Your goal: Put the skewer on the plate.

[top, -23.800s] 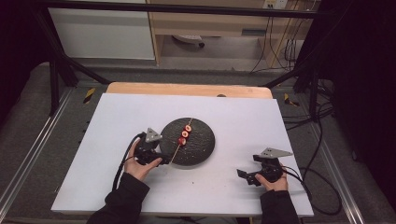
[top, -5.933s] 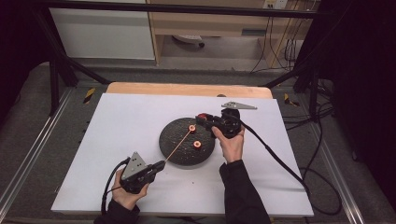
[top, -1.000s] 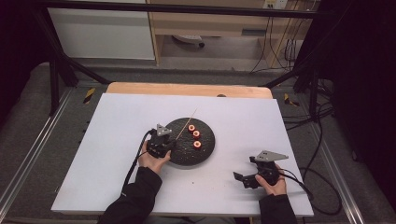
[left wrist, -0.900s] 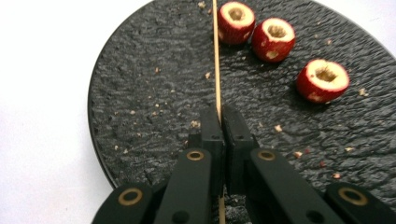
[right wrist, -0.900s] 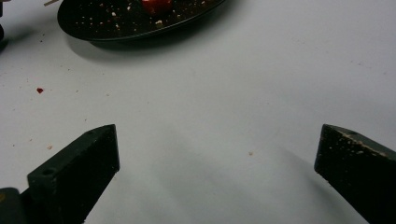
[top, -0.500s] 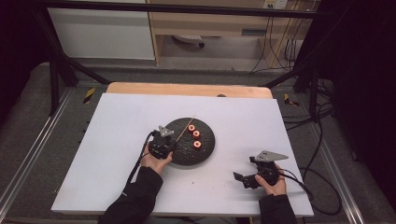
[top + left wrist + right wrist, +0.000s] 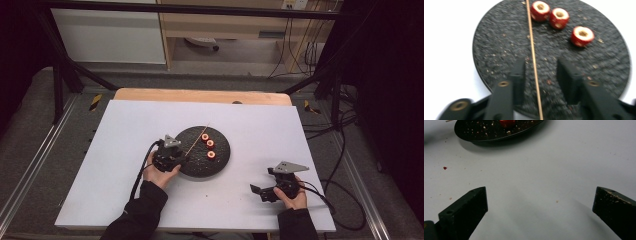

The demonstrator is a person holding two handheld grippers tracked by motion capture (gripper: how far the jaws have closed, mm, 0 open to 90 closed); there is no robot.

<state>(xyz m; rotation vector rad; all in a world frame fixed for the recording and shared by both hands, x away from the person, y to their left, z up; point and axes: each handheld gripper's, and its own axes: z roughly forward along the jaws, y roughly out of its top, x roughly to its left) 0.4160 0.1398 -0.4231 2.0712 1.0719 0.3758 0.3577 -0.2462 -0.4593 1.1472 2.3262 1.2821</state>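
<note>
White table top (image 7: 125, 150) mid-frame, wooden edge strip (image 7: 200, 95) along its far side. White cabinet (image 7: 107, 35) upper left. Cables (image 7: 300, 45) hanging upper right. Grey floor (image 7: 30, 140) at left.

Skewer (image 7: 533, 60) runs off the bottom edge; plate (image 7: 486, 135) cut off above.

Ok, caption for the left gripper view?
Open left gripper straddling a skewer on a black plate with three red rings.

Both forearms wear dark sleeves, and each black gripper, the left gripper (image 7: 176, 159) and the right gripper (image 7: 259, 191), has brass-coloured screws, a grey three-cornered top plate and a trailing black cable.
</note>
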